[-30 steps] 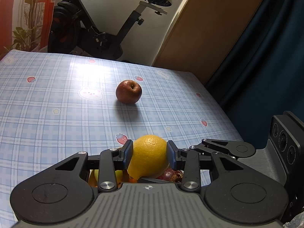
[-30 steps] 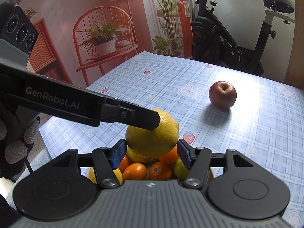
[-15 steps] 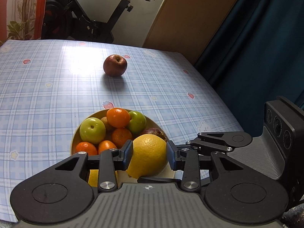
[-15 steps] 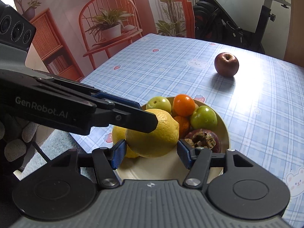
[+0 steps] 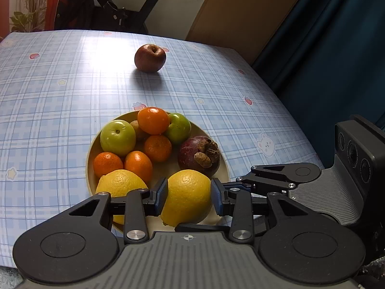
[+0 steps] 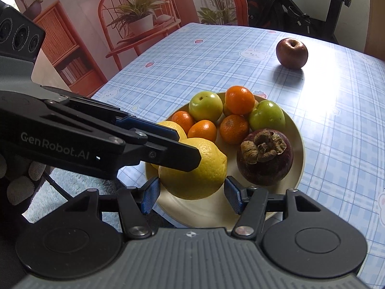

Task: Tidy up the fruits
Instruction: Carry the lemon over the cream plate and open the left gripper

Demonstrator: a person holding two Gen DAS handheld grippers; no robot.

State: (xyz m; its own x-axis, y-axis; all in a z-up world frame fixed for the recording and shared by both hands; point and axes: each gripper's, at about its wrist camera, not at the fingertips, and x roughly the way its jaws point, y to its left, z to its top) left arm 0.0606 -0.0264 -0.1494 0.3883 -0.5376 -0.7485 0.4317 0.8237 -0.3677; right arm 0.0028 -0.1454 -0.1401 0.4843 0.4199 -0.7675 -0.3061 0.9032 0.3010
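Left wrist view. The left gripper (image 5: 189, 196) pinches a lemon (image 5: 186, 198) between its blue pads, held over the near rim of the plate (image 5: 92, 144). The plate carries a second lemon (image 5: 118, 184), green apples, small oranges and a dark purple fruit (image 5: 198, 153). A red apple (image 5: 150, 57) sits alone on the checked tablecloth (image 5: 48, 91), well apart from the plate and straight ahead of the gripper.

Right wrist view. The right gripper (image 6: 191, 196) is spread, its pads standing clear on either side of the held lemon (image 6: 195, 168). The lemon's long axis runs across the left fingers, its tip pointing toward the dark fruit. The red apple (image 6: 291, 53) lies far ahead and right; judging by this, the free right gripper is better placed to fetch it.
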